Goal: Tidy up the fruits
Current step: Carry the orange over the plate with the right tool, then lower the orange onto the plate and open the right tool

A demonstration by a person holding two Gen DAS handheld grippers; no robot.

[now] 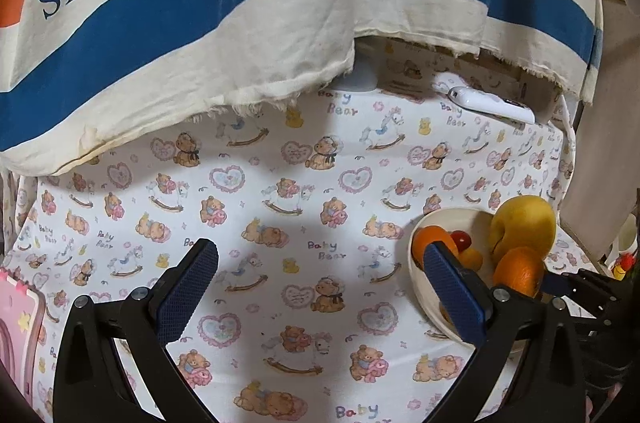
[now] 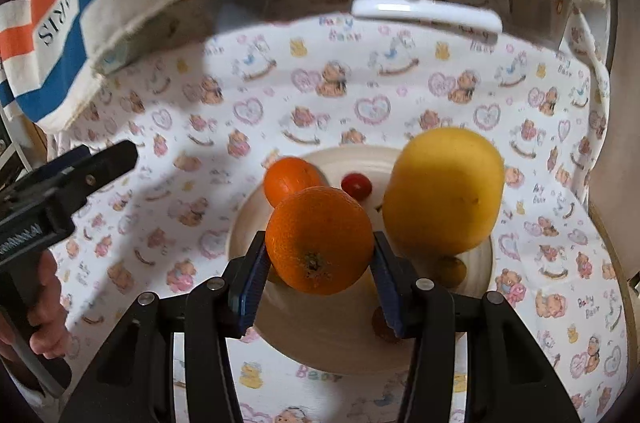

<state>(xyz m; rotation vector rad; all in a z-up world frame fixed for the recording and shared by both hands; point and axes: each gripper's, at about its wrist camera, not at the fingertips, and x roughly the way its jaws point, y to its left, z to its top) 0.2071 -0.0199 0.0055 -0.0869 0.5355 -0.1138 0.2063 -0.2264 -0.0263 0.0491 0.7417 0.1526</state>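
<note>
A cream bowl (image 2: 340,335) sits on the bear-print cloth and shows in the left wrist view (image 1: 420,287) at the right. In it are a big yellow fruit (image 2: 444,191), a smaller orange (image 2: 290,179) and a red cherry tomato (image 2: 356,185). My right gripper (image 2: 320,263) is shut on a large orange (image 2: 320,239) and holds it over the bowl. That orange (image 1: 518,271) also shows in the left wrist view. My left gripper (image 1: 320,287) is open and empty over the cloth, left of the bowl.
A striped "PARIS" cloth (image 1: 200,3) hangs over the back of the table. A white device (image 1: 488,101) lies at the back right. A pink box (image 1: 20,327) sits at the left edge. The left gripper (image 2: 80,175) shows at the left in the right wrist view.
</note>
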